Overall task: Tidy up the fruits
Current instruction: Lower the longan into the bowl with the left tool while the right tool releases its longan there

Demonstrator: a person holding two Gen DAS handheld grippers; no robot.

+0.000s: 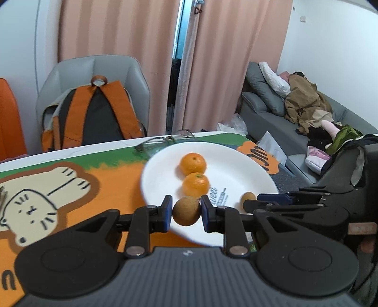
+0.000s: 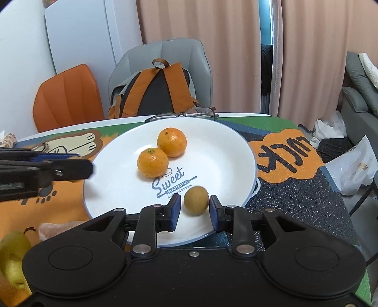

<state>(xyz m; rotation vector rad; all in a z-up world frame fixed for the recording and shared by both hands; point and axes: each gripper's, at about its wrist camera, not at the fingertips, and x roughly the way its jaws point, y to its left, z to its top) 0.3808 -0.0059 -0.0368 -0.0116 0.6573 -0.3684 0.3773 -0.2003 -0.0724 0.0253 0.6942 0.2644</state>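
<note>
"Where is the fruit?"

"The left gripper (image 1: 186, 211) pinches a brown fruit (image 1: 186, 211) over the plate (image 2: 224, 146) rim. Two oranges (image 2: 163, 151) and another brown fruit (image 2: 196, 200) lie on it, between the right gripper's (image 2: 195, 209) parted fingers, untouched."

"Advice?"

"Lower the left one onto bare plate before letting go, or it may roll."

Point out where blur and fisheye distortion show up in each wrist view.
Left wrist view: the white plate has a smeared near rim and the glasses are soft, while the brown fruit between the pads is sharp. Right wrist view: the left gripper is streaked with blur; the curtain edges bow outward.
</note>
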